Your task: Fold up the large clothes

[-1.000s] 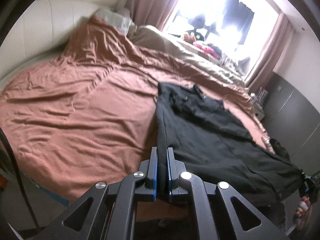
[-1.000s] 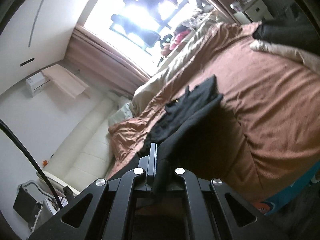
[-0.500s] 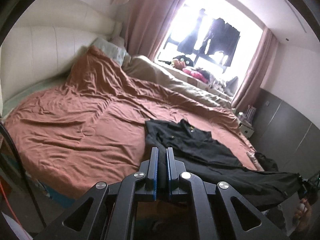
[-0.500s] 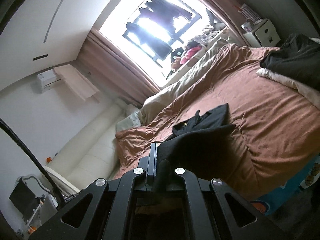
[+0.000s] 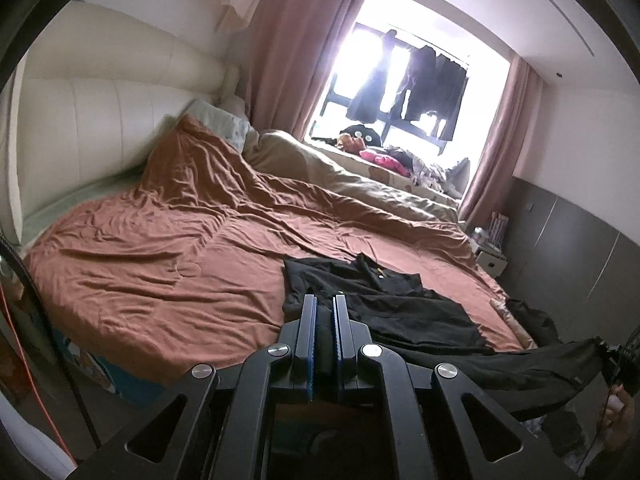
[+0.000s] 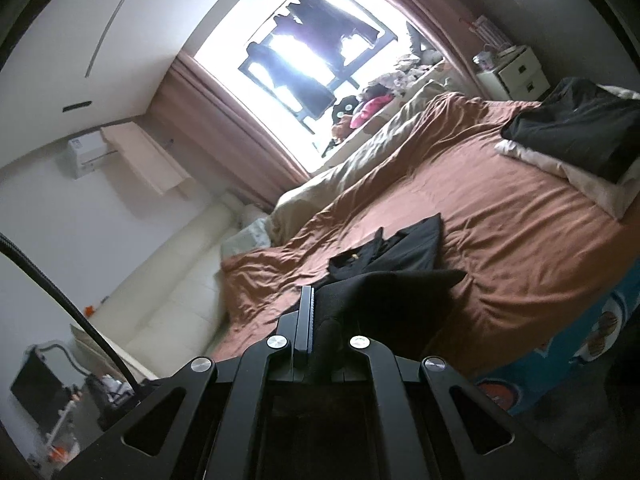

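The limp black fabric garment (image 5: 384, 300) lies on the wrinkled brown bed cover (image 5: 168, 264); both grippers' jaws are clamped on its hem, the right gripper (image 6: 320, 320) half hidden by cloth, the left gripper (image 5: 323, 320) clearer.

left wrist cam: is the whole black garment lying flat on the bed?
No: the black garment lies only partly on the bed; its near edge hangs stretched off the mattress.

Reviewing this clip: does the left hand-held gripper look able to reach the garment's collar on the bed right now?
Probably not as things stand. The left hand-held gripper is shut on the black garment's hem, held off the brown bedspread edge; the collar lies farther up, though nothing blocks the way.
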`<state>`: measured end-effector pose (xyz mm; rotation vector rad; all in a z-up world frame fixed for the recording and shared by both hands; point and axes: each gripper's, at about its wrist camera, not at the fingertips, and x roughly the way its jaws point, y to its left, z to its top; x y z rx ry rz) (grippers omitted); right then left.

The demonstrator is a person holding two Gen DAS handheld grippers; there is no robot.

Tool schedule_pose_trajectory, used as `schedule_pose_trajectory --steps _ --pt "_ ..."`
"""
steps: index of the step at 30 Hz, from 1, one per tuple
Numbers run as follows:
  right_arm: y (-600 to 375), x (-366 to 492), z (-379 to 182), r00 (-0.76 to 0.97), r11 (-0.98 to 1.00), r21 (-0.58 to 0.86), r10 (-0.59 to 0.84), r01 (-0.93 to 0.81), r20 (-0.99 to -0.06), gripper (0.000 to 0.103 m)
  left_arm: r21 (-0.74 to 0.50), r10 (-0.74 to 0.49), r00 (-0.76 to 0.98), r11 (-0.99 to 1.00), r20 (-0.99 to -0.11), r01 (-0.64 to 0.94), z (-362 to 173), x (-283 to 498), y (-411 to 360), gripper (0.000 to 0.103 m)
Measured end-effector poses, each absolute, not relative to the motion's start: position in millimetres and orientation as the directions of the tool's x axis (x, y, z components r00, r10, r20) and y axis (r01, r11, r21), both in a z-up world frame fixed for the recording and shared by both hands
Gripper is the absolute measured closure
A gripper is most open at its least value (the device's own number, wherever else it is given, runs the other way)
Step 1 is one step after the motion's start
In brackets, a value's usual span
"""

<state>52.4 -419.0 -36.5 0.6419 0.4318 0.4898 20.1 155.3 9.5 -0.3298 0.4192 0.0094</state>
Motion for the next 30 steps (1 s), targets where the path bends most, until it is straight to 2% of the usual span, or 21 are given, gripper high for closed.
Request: schedule_pose_trajectory --steps 10,23,30 --pt "-398.7 112.6 -11.1 0.806 0.707 0.638 0.549 -0.306 -0.221 0.103 -0.287 -0.046 0.918 0.955 -0.394 -0.076 27.5 79.5 157.6 0.096" --pt "-359.8 240.6 19.1 0.815 0.72 0.619 0.538 -0.314 -0.213 0.103 -0.238 -0.029 0.912 0.968 -0.408 -0.076 65.7 217.7 172.7 0.095" --pt "-335.8 311.0 11.0 0.819 0.741 0.614 0.513 -0.271 -0.258 0.103 -0.195 -0.019 0.89 0.978 -0.456 -0.079 58.8 299.7 174.5 0.095"
